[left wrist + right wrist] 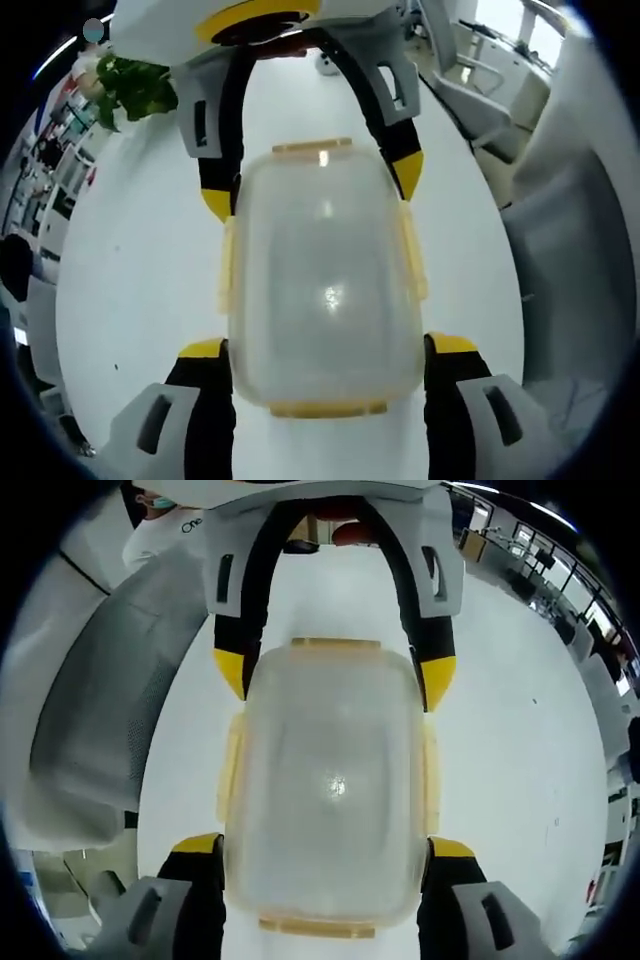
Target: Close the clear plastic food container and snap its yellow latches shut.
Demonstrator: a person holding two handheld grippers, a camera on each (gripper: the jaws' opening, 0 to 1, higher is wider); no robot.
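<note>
Clear rectangular plastic food container [325,285] with its lid on lies on the white table [140,300], spanned between my left gripper [325,350] and right gripper [325,845], each set of jaws spread wide at its ends. Yellow latches [412,250] look flat; I cannot tell if they are snapped. Press each firmly. Contents: seemingly none.

text: no full word readable | partial: dark letters, perhaps "ON", on a person's white sleeve [165,530], top left of right gripper view, cut off and too small to be sure | labels, brands, numbers, signs: none legible in either view
</note>
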